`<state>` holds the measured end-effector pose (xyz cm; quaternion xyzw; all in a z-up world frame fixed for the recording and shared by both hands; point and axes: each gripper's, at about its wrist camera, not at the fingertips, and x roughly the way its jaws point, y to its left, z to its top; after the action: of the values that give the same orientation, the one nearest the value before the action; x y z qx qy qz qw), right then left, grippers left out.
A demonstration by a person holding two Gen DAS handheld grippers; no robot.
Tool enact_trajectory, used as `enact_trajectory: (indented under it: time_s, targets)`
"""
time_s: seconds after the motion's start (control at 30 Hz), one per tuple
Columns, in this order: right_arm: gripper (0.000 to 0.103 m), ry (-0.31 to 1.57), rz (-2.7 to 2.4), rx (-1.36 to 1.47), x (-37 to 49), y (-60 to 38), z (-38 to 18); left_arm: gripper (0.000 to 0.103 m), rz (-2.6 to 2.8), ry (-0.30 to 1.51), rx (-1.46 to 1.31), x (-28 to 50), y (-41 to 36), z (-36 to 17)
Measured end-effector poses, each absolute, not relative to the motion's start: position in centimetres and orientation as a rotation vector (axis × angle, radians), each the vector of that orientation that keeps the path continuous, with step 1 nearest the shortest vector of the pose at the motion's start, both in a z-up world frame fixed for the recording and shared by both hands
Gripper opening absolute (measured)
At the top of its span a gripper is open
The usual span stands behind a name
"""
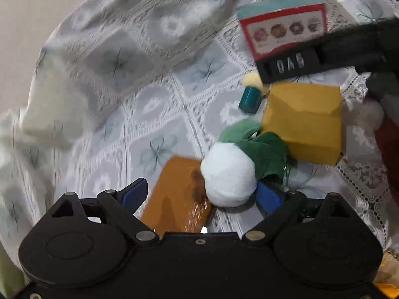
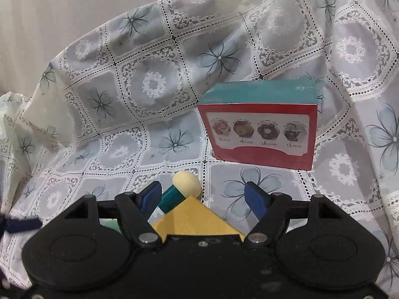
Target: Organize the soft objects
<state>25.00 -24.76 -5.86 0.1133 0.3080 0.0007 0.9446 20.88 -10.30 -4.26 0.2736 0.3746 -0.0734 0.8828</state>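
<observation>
A white plush radish with green leaves (image 1: 228, 177) lies on the lace cloth, just ahead of my open left gripper (image 1: 199, 194), near its right finger. An orange-brown flat block (image 1: 174, 199) lies between the left fingers. A yellow box (image 1: 304, 122) sits beyond the radish and also shows in the right wrist view (image 2: 194, 218), under my open, empty right gripper (image 2: 203, 199). A teal-handled toy with a cream soft head (image 2: 183, 184) lies just ahead of the right gripper; it also shows in the left wrist view (image 1: 249, 98).
A red and teal box with donut pictures (image 2: 261, 129) stands on the cloth (image 2: 149, 87) beyond the right gripper; it also shows in the left wrist view (image 1: 284, 30). The right gripper's black body (image 1: 324, 54) crosses that view at upper right. A dark red soft thing (image 1: 389, 147) lies at the right edge.
</observation>
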Motion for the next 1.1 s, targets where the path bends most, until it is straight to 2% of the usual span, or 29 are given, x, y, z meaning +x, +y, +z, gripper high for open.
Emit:
enact_trajectory:
  time_s: [0.2, 0.67, 0.8, 1.0, 1.1]
  targets:
    - [0.073, 0.622, 0.004, 0.257, 24.2, -25.3, -5.5, 0.092, -0.145, 0.694, 0.623, 22.6, -11.2, -2.5]
    - [0.074, 0.652, 0.004, 0.273, 23.7, -25.7, -5.8, 0.091, 0.028, 0.691, 0.575, 30.1, -8.3, -3.3]
    - [0.074, 0.661, 0.017, 0.259, 23.8, -25.2, -5.7, 0.09, 0.108, 0.739, 0.547, 31.7, -6.7, -4.1]
    - [0.076, 0.675, 0.038, 0.214, 24.1, -24.2, -5.6, 0.09, 0.186, 0.905, 0.382, 33.4, -2.3, -6.0]
    - [0.076, 0.69, 0.068, 0.164, 24.3, -23.3, -5.5, 0.09, 0.192, 0.917, 0.323, 32.7, -0.9, -6.1]
